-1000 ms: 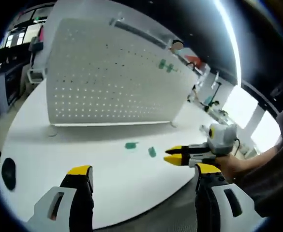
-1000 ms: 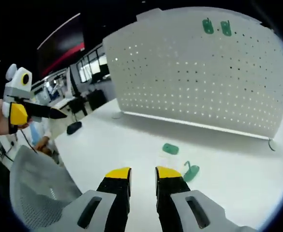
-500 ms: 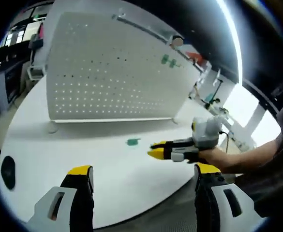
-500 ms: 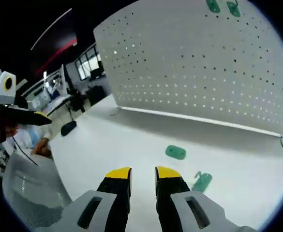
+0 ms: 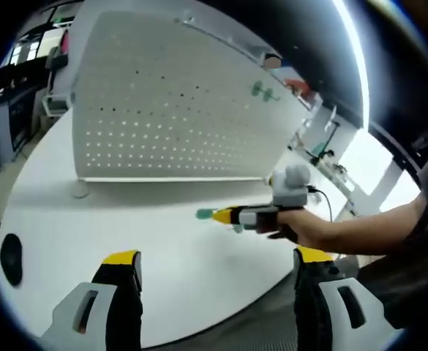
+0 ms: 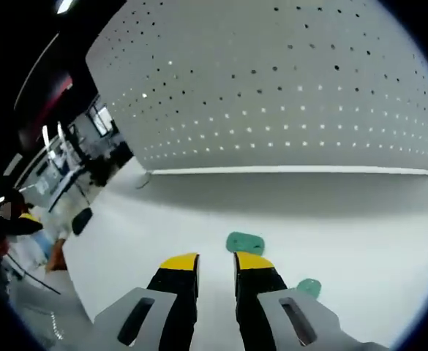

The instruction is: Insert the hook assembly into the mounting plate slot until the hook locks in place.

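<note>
Green hook pieces lie on a white table in front of an upright white pegboard, the perforated mounting plate. In the right gripper view, a flat green plate piece rests on the tabletop just beyond the yellow tips of the right gripper, and a second green hook piece lies beside the gripper's right-hand jaw, partly hidden behind it. The right gripper's jaws stand close together with only a narrow gap, and nothing sits between them.

In the left gripper view, the right gripper reaches in from the right, held in a person's hand, its tips low over the table and right at the green plate piece; whether they touch it cannot be told. Two more green hooks hang high on the pegboard, near its upper right corner.

The left gripper is held back near the table's near edge, its two yellow-tipped jaws spread wide apart and holding nothing. A dark oval object sits on the table far to the left, well apart from the green pieces.
</note>
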`<action>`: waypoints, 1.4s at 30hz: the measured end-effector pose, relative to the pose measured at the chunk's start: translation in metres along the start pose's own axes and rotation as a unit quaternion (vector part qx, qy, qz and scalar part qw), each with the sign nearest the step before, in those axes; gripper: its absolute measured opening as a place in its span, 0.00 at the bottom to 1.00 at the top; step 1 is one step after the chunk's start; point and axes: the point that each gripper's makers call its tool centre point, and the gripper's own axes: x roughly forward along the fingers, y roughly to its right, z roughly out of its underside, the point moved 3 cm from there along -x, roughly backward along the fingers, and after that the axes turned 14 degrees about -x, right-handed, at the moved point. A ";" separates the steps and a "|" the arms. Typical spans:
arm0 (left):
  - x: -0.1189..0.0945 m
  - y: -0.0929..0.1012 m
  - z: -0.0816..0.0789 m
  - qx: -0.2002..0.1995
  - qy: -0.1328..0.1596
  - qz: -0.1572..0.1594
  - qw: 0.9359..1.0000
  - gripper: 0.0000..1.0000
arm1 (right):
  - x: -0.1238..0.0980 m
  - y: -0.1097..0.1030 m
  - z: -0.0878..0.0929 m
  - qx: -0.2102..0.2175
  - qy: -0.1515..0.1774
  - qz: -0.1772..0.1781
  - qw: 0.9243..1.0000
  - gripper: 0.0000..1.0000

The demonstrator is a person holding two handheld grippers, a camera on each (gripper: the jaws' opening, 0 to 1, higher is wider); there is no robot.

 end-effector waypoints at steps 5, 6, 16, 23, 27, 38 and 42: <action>0.002 -0.002 -0.002 -0.002 -0.001 -0.001 1.000 0.87 | 0.007 0.005 -0.002 0.032 -0.002 0.004 0.999 0.17; 0.002 -0.002 -0.002 -0.002 -0.001 -0.001 1.000 0.87 | 0.008 0.006 -0.002 0.039 -0.003 0.005 0.999 0.17; 0.004 -0.003 -0.002 -0.005 -0.003 -0.002 1.000 0.86 | 0.014 0.022 -0.006 0.068 -0.005 0.018 0.998 0.16; 0.003 -0.005 -0.002 -0.008 -0.003 -0.004 1.000 0.86 | 0.021 0.029 -0.007 0.088 -0.026 0.026 0.995 0.09; 0.003 -0.007 -0.001 -0.010 -0.003 -0.006 1.000 0.86 | 0.024 0.029 -0.008 0.078 -0.035 0.025 0.996 0.07; 0.007 -0.007 0.000 -0.011 -0.005 -0.004 1.000 0.86 | 0.024 0.025 -0.012 0.053 -0.039 0.015 0.998 0.05; 0.008 -0.006 0.000 -0.011 -0.005 -0.003 1.000 0.86 | 0.023 0.022 -0.015 0.035 -0.032 0.007 0.999 0.02</action>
